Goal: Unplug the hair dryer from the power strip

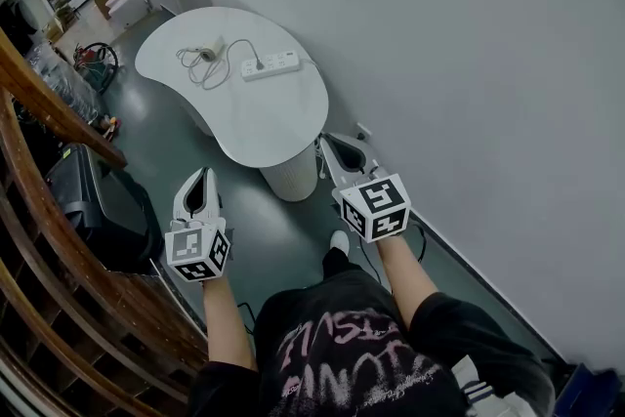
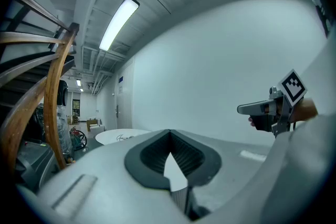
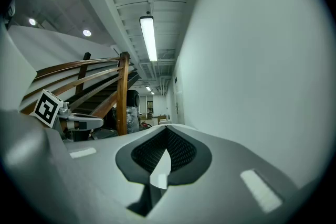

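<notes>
Both my left gripper (image 1: 200,186) and right gripper (image 1: 344,154) are closed with nothing between the jaws, held level and short of the table (image 1: 264,127). My worry is that if I tug the plug (image 1: 259,65) without pinning the power strip (image 1: 273,64) (it looks light), the strip could slide or lift with it. Pulling the cord (image 1: 235,48) instead could strain it. The strip lies on the table's far half, with the hair dryer (image 1: 208,52) just left of it, both well apart from either gripper.
</notes>
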{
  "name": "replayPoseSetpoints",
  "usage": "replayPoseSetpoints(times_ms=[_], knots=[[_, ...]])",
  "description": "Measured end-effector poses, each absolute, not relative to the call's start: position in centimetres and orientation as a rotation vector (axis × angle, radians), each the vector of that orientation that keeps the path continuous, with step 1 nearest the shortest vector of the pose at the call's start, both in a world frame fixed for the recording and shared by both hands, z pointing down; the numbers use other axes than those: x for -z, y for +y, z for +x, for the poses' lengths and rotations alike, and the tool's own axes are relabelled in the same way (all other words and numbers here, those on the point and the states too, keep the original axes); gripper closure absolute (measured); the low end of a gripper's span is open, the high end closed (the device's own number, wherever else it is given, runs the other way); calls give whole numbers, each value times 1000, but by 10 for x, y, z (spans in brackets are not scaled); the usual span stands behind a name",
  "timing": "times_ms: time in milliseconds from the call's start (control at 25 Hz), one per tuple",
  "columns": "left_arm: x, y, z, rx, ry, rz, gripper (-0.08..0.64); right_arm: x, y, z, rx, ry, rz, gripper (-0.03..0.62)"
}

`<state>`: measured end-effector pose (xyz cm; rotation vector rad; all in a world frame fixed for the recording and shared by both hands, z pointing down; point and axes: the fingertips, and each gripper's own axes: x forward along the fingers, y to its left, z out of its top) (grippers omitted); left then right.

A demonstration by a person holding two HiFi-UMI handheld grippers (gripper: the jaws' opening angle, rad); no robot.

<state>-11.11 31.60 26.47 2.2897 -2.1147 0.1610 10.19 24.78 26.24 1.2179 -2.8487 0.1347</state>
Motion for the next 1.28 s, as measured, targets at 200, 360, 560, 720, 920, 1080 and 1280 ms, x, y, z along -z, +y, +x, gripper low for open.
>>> replayPoseSetpoints(times_ms=[200,360,560,720,920,1080,1280], knots=[[-262,318,-113,-147,-2114,2296,560,-256,250,103,-115,-2867,1239,583],[-265,315,-112,-151,-2104,2299,560,-256,249,102,-102,-2872,1238,583],[-272,311,-118,-156,-2100,2294,560,-265,243,95,-136,-2870,1235,583],[-276,304,-126,-155,-2103,2285,560,-270,235,88,-154,-2880,1223,583],[-281,283,-134,-166,-2096,2287,560,-276,213,77,-178,-2885,1217,581],[-283,261,-139,-167,-2091,2285,560,-279,190,71,-180,-2879,1213,581],[-291,227,-143,-171,-2072,2277,560,-288,156,66,-196,-2856,1209,581]])
